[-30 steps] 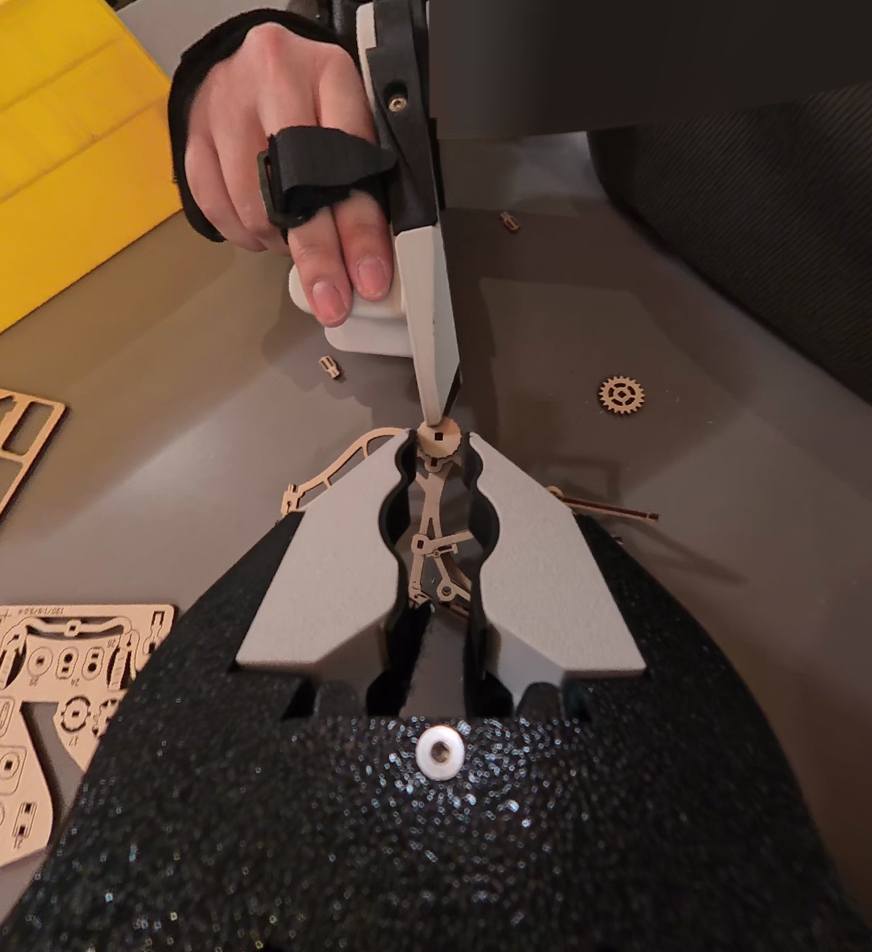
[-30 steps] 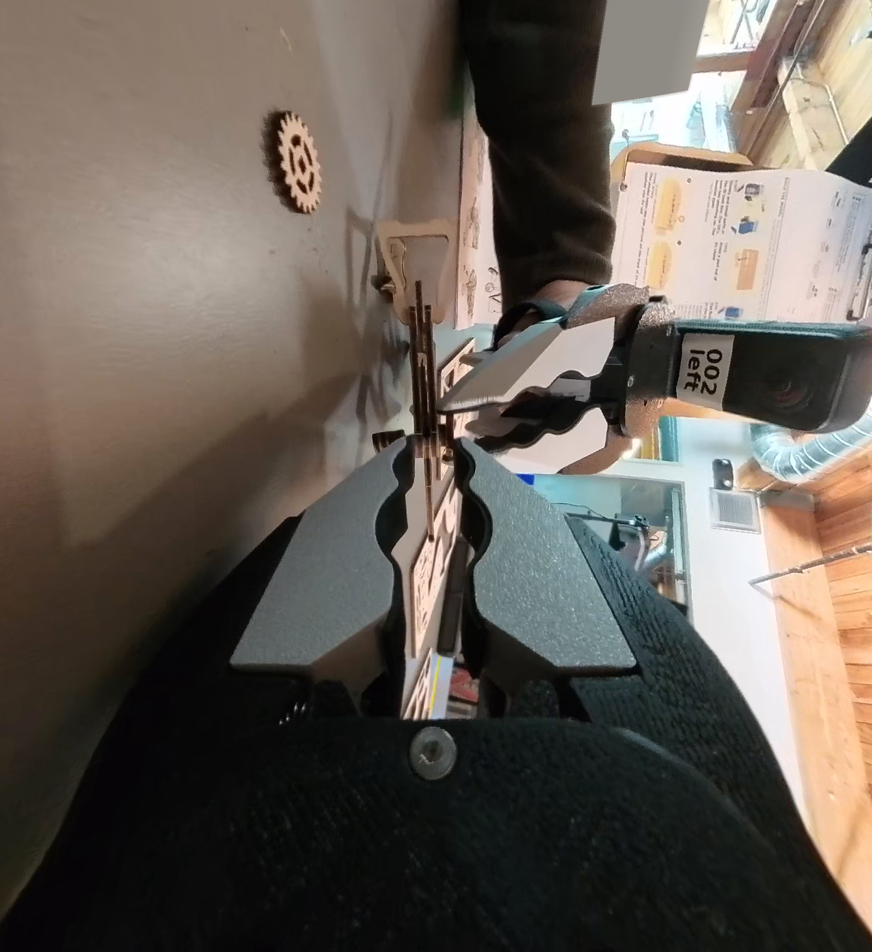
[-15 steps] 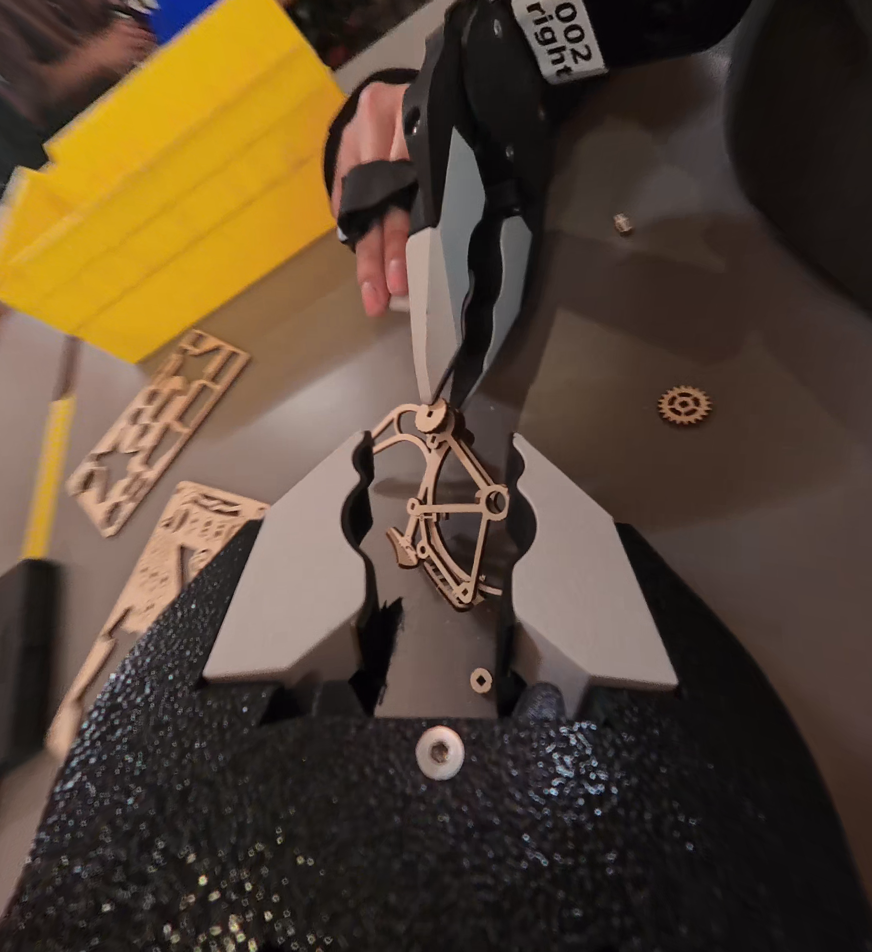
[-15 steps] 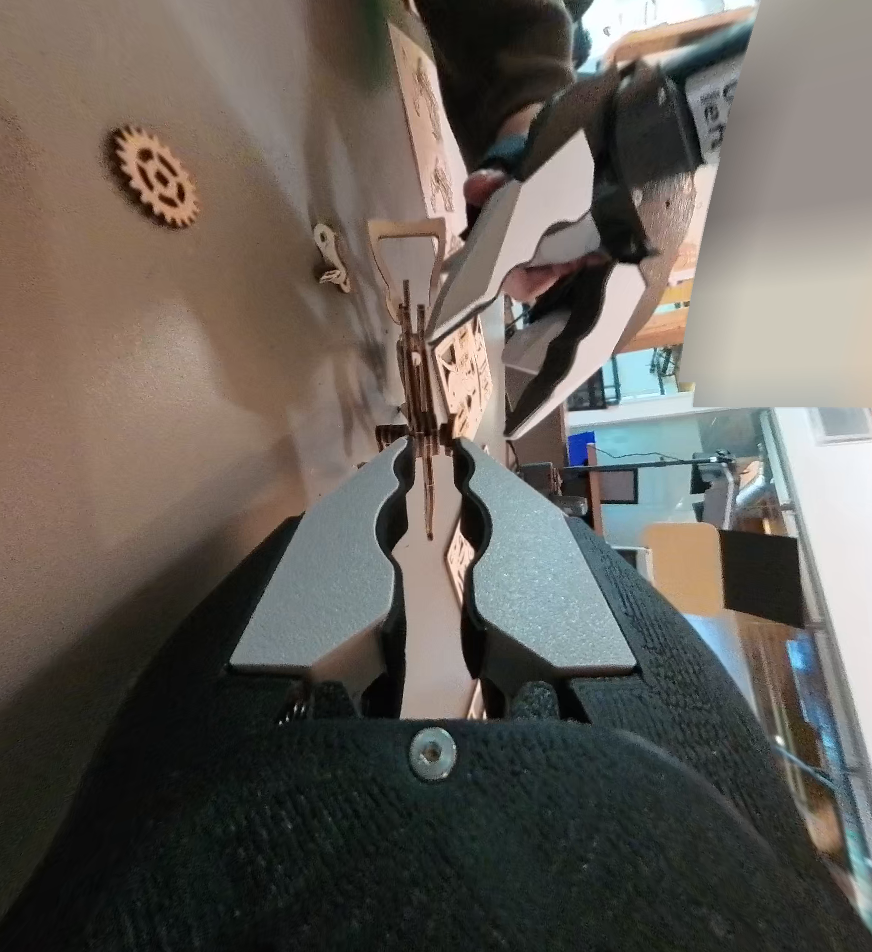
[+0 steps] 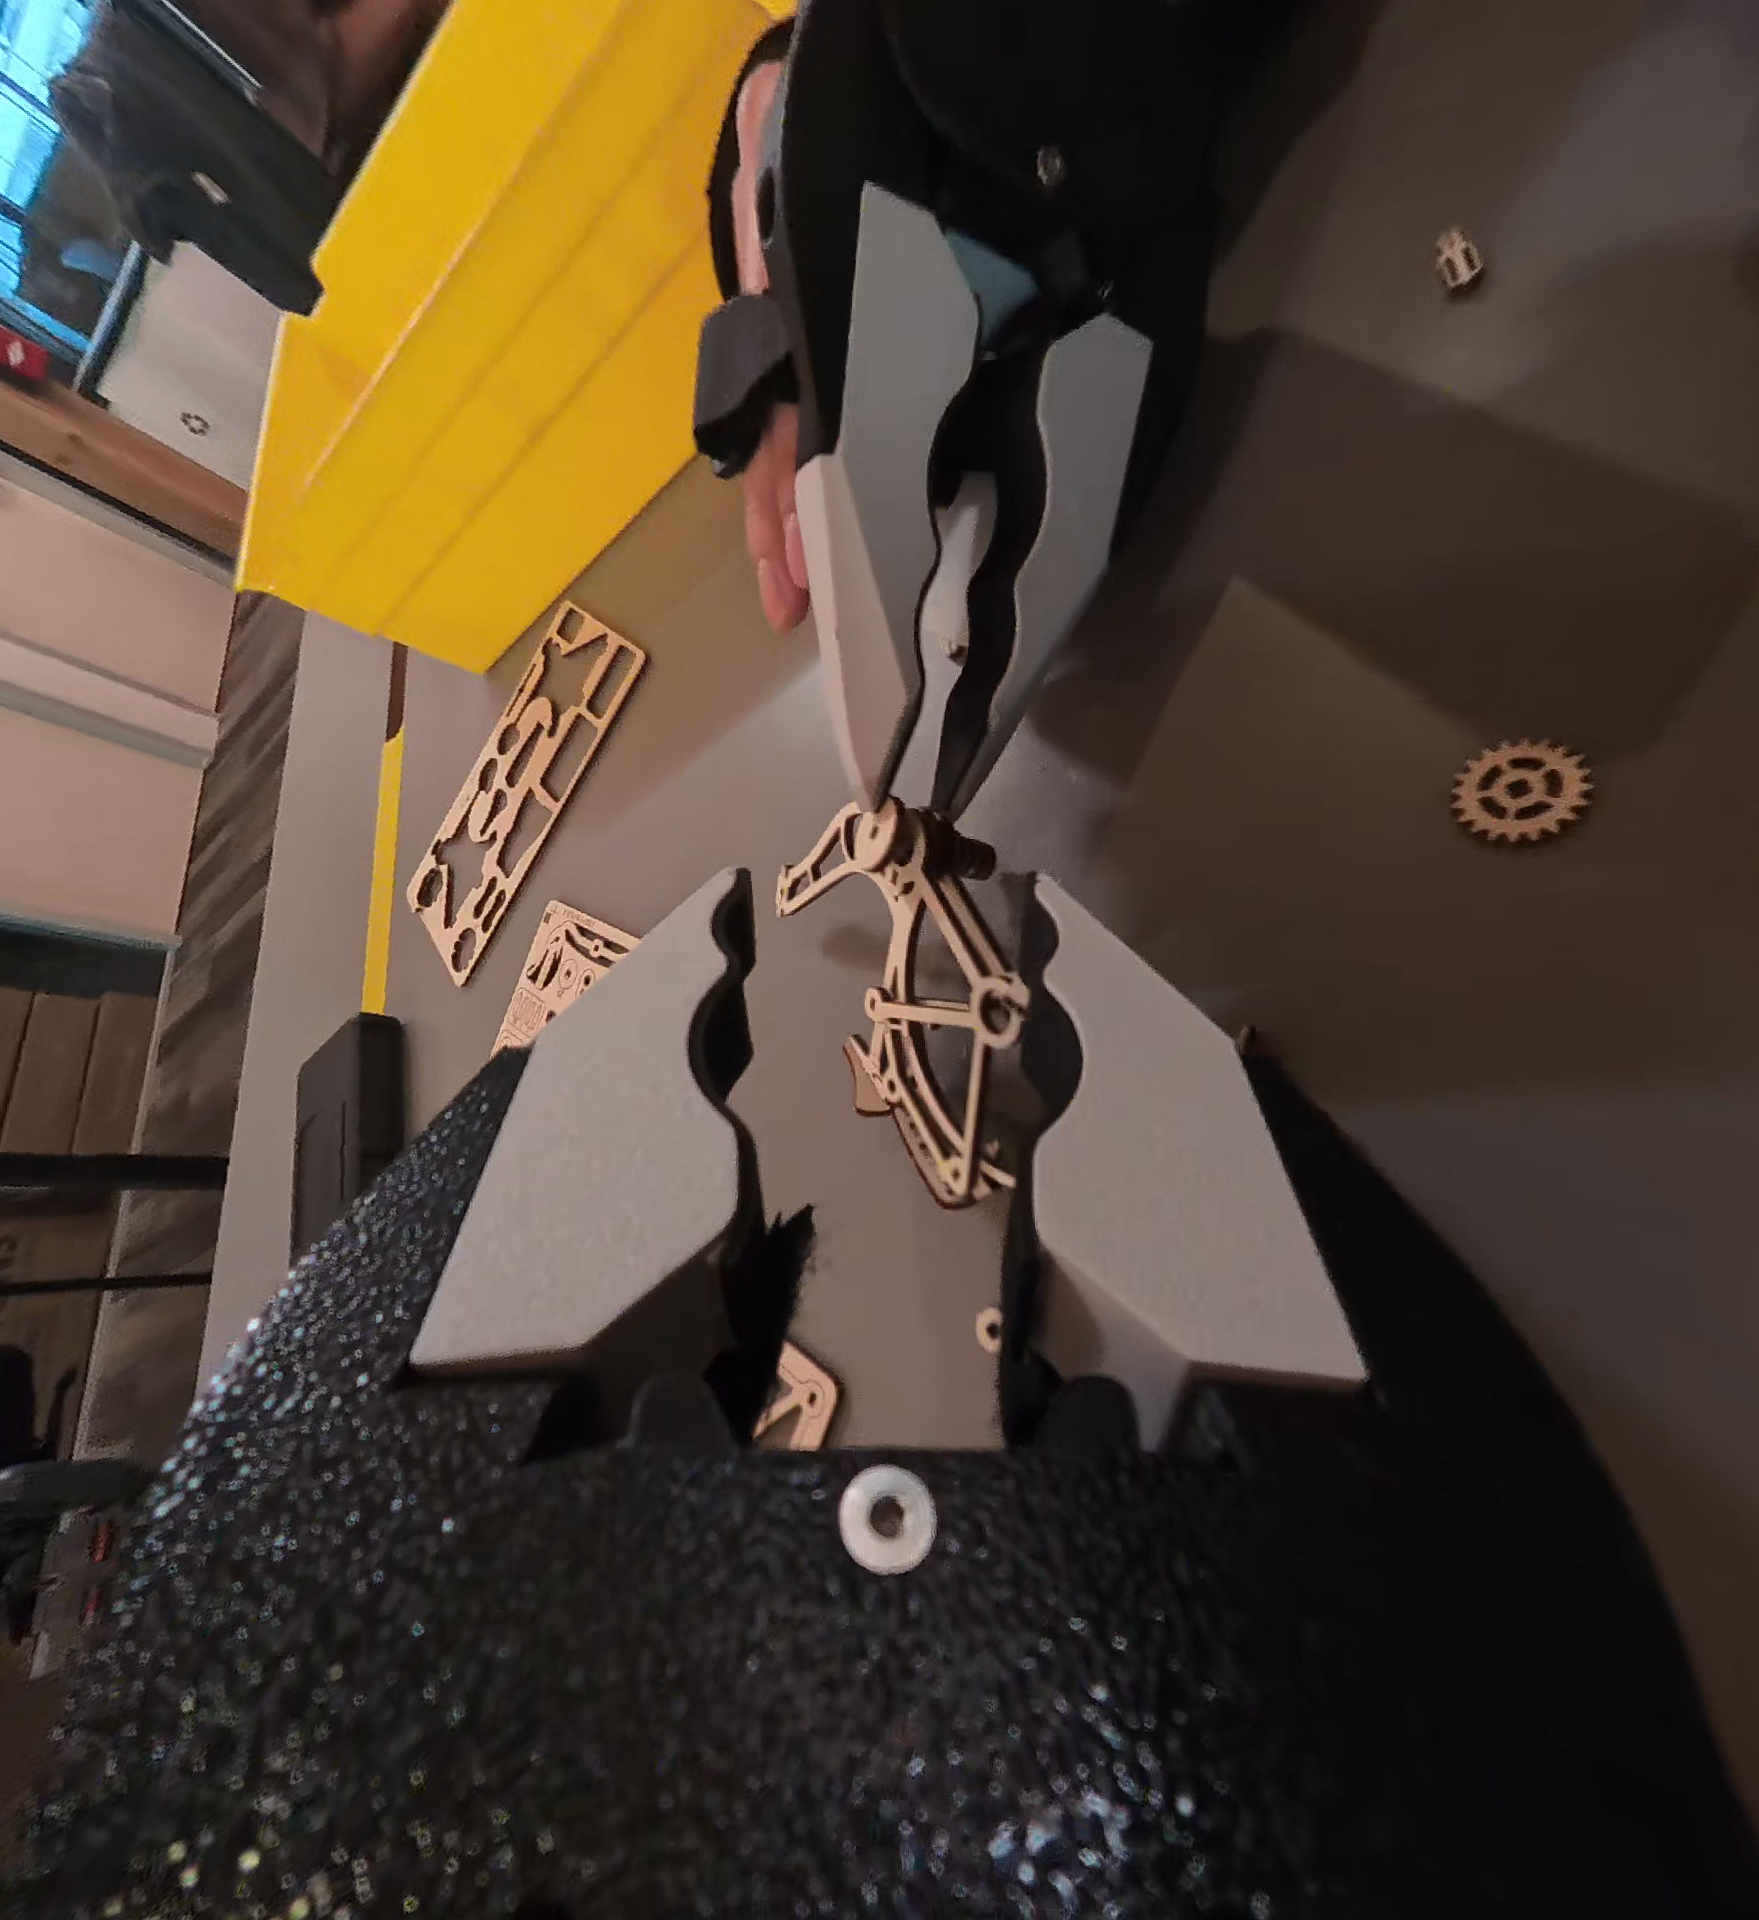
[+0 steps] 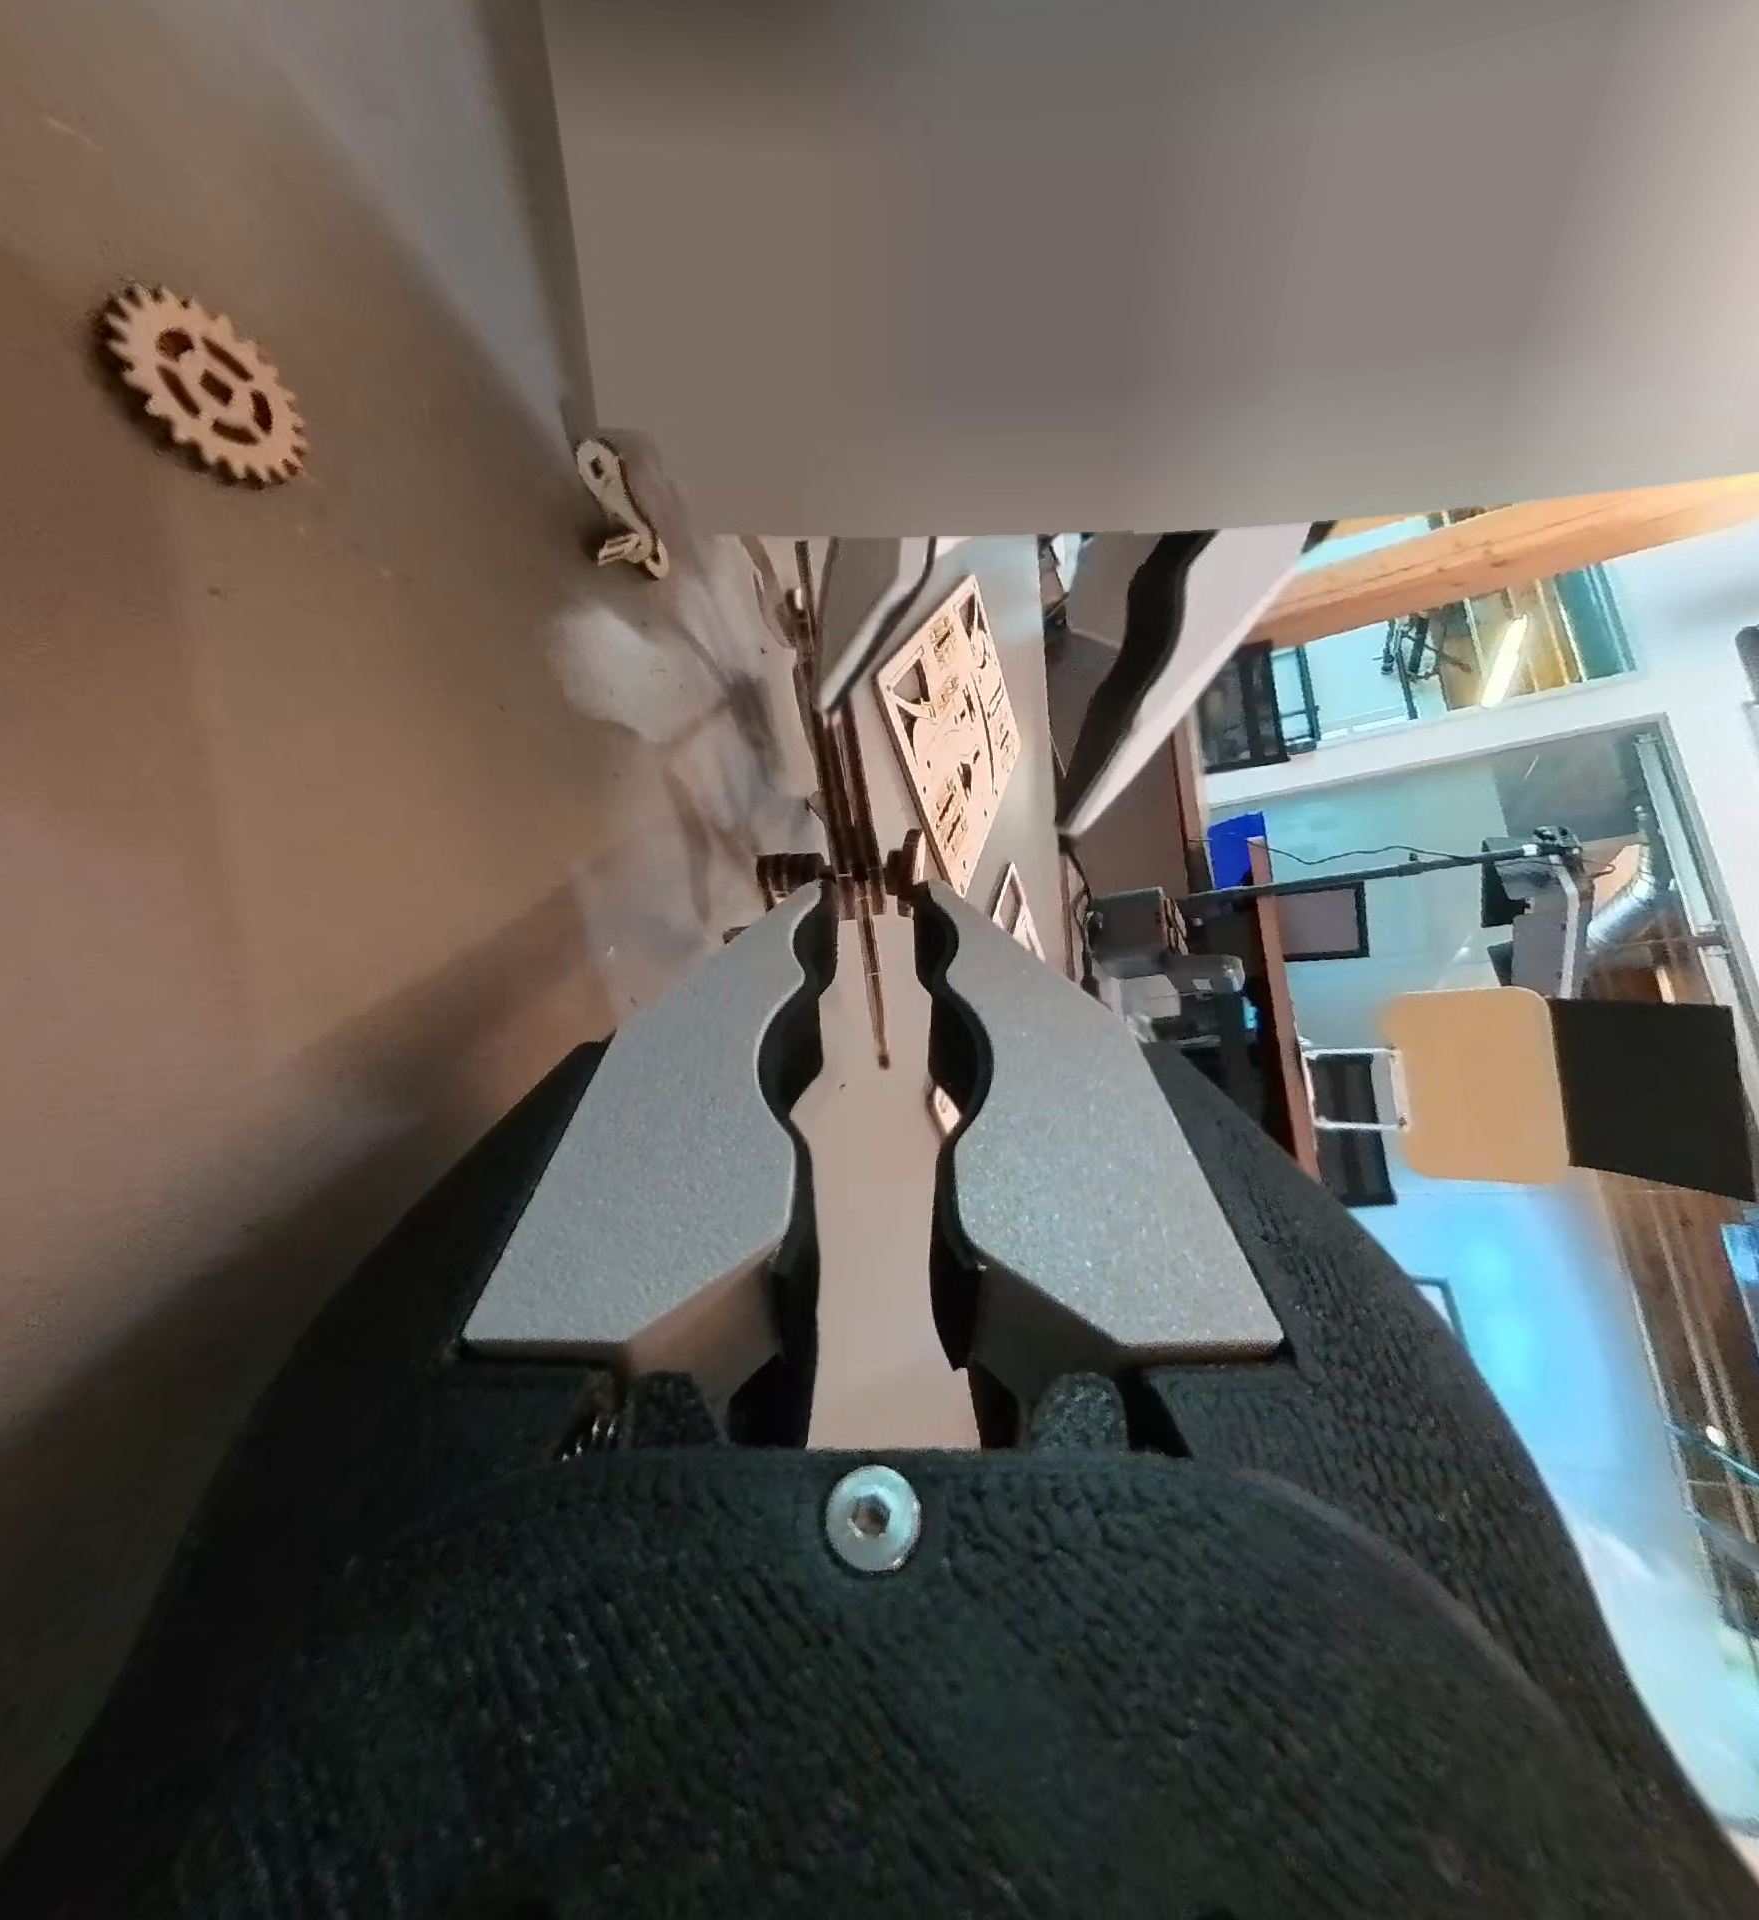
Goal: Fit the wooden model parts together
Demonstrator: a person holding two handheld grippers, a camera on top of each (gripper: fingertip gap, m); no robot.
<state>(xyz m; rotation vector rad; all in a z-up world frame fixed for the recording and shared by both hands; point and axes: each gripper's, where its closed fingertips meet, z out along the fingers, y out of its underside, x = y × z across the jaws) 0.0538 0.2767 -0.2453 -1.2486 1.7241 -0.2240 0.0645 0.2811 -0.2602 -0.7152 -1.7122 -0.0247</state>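
A flat wooden model assembly [image 5: 932, 997], an arched frame with struts and a round hub, hangs above the grey table [image 5: 1477, 1143]. My right gripper [image 5: 906, 800] comes down from the top of the left wrist view and is shut on the hub. In the right wrist view the assembly [image 6: 859, 935] shows edge-on between the tips of my right gripper [image 6: 867, 904]. My left gripper [image 5: 890, 883] is open, with its jaws wide on either side of the assembly and not touching it. Its fingers [image 6: 880, 623] show farther off in the right wrist view.
A loose wooden gear [image 5: 1522, 790] lies on the table to the right, also in the right wrist view [image 6: 202, 387]. A small wooden part [image 6: 623, 509] and a tiny block [image 5: 1457, 258] lie nearby. Punched wooden sheets [image 5: 527, 800] and a yellow bin [image 5: 501, 343] stand at the left.
My left gripper let go of the assembly, opened wide and tilted back. My right gripper kept its hold on the hub and now carries the assembly alone.
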